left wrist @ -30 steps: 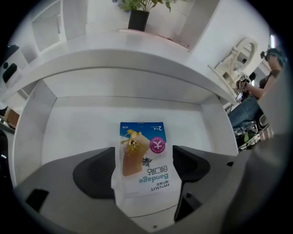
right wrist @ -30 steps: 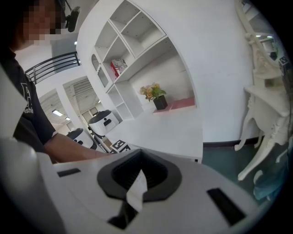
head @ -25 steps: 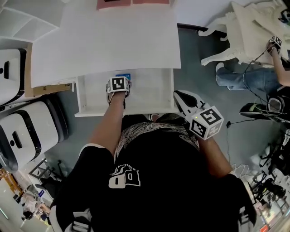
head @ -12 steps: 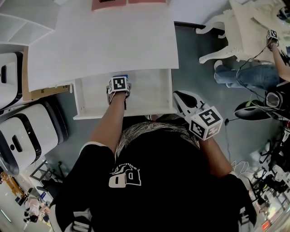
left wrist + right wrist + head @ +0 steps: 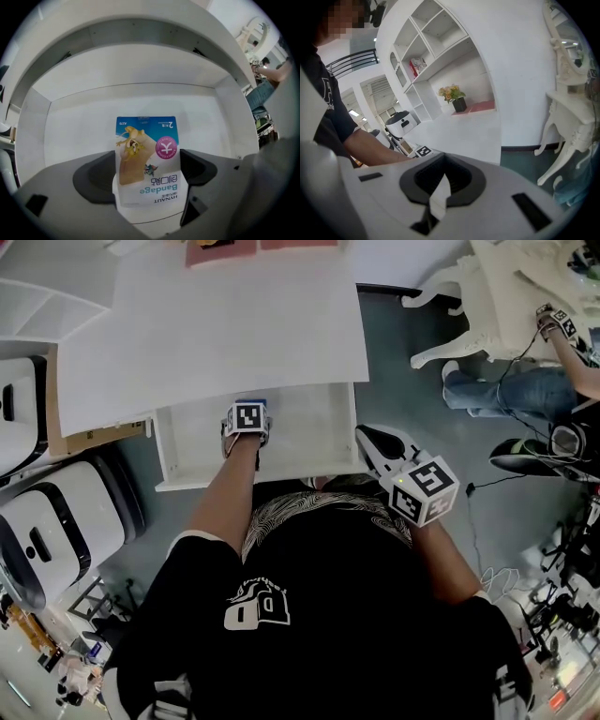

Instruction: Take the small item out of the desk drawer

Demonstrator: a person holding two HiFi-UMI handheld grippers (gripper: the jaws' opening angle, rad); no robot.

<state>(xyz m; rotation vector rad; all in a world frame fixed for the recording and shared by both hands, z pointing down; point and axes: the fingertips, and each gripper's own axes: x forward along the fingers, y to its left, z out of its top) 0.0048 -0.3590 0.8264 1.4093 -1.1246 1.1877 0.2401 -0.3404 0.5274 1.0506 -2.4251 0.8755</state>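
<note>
Head view: bandage packet (image 5: 261,401) nearly all covered by left claw (image 5: 247,409); only blue corner seen. Jaws masked by claw's own marker cube (image 5: 247,417). Drawer (image 5: 309,427) near edge partly covered by forearm (image 5: 230,488) and torso. Pink items (image 5: 225,251) on tabletop (image 5: 225,324) cut off by top edge; kind not told. Person (image 5: 506,390) at right cropped by edge.

Left gripper view: packet's lower edge hidden behind claw body; fine print too small to be read.
</note>
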